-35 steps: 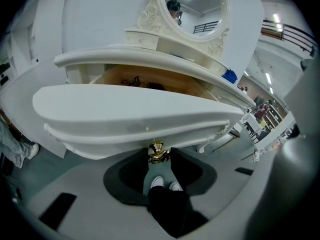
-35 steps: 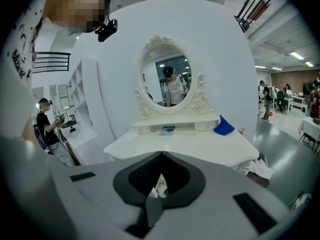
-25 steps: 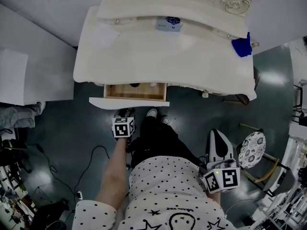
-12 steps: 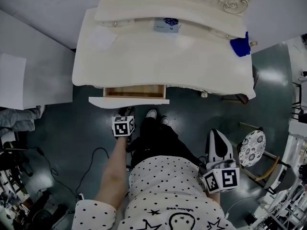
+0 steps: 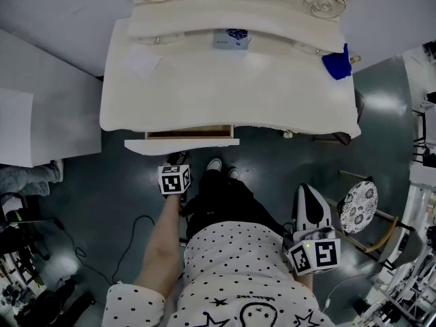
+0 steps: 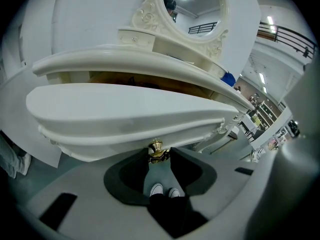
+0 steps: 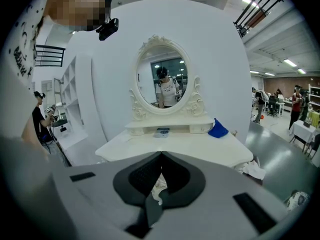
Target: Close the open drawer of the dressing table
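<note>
We hold the left gripper (image 6: 158, 156) low in front of the cream-white carved dressing table (image 5: 225, 94). Its fingers (image 6: 128, 179) are clamped on the small round brass knob (image 6: 157, 151), which fills the gap between their tips. The knob sits under the middle of the curved white front of the shallow wooden drawer (image 5: 181, 143). The drawer is at the left of the table's front edge and is out only a little. A narrow strip of its wooden inside shows between the front and the edge of the surface.

The right gripper (image 7: 161, 156) hangs back by our right hip, well apart from the table. Its fingers (image 7: 140, 178) are together at the tips, with nothing between them.

On the surface lie a crumpled blue cloth (image 5: 337, 65) at the right rear, a small flat box with blue print (image 5: 230, 39) and a white paper sheet (image 5: 142, 61). The oval mirror in its carved frame (image 7: 162, 81) stands behind them.
</note>
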Motion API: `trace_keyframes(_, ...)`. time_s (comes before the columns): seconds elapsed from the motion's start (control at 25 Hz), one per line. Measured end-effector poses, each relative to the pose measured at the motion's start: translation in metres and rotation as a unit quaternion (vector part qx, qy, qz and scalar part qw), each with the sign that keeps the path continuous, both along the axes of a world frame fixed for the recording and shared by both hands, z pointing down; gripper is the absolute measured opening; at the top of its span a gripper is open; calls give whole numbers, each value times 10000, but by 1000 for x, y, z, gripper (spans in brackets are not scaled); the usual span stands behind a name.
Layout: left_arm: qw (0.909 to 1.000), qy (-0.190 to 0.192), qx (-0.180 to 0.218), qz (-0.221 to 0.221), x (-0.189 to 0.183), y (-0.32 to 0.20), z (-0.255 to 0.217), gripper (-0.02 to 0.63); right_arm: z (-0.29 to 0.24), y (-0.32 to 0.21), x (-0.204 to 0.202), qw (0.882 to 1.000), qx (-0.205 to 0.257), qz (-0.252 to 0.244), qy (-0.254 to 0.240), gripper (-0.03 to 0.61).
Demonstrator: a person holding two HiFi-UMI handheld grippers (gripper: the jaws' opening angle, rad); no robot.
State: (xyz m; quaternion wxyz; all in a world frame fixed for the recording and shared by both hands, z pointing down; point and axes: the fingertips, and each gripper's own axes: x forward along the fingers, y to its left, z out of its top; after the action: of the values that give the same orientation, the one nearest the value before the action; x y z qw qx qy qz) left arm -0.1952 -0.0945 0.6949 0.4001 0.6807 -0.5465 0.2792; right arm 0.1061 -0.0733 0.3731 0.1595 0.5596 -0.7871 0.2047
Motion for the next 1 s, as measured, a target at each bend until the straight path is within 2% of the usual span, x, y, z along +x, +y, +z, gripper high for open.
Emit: trace_keyframes(1.0,9996,60,87,279,-4,-49,1,144,-6,-17,-3,9988,103,446,158,9)
